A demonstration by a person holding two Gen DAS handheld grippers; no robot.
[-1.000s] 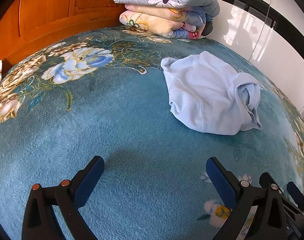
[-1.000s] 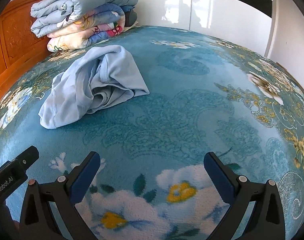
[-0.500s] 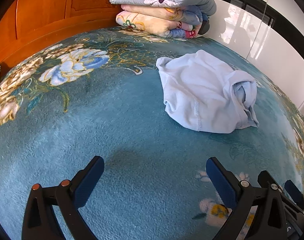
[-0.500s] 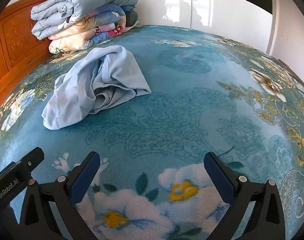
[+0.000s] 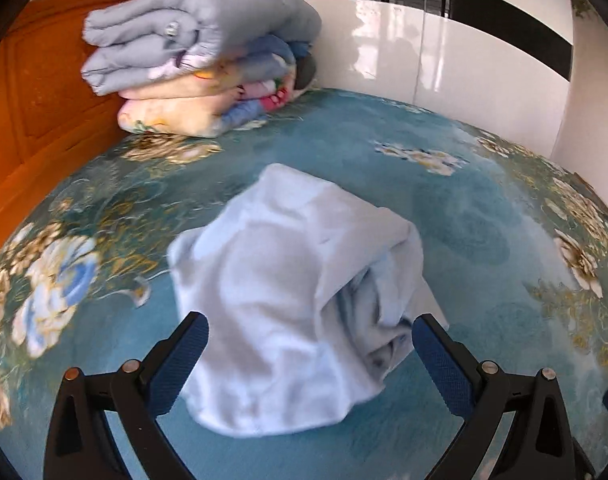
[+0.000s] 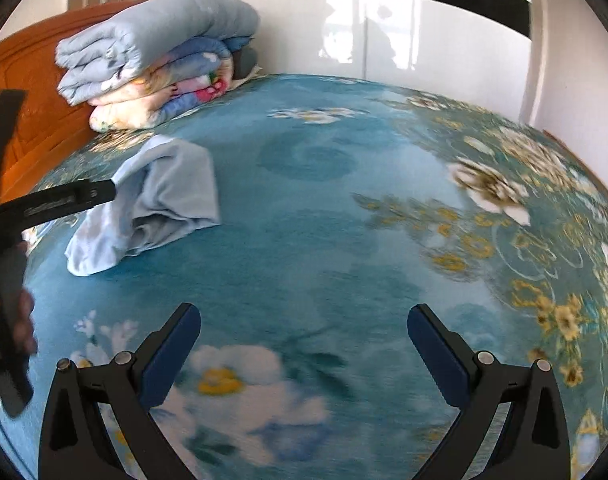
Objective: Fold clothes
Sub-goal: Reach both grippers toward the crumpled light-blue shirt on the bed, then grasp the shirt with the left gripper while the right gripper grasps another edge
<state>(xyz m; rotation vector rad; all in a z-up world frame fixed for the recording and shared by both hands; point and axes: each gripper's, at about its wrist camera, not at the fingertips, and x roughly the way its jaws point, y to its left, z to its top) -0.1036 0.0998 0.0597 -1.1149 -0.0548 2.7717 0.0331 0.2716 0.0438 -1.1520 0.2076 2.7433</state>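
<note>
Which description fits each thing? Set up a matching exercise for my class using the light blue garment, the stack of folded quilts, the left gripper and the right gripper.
Things:
1. light blue garment
2. stack of folded quilts
3. left gripper
4. right gripper

Descriptions:
A. open, above bare floral bedspread
B. piled against the wooden headboard
C. crumpled in a heap on the bed
D. open, with the heap between its fingers

Pairs: 1-C, 2-B, 3-D, 4-A
</note>
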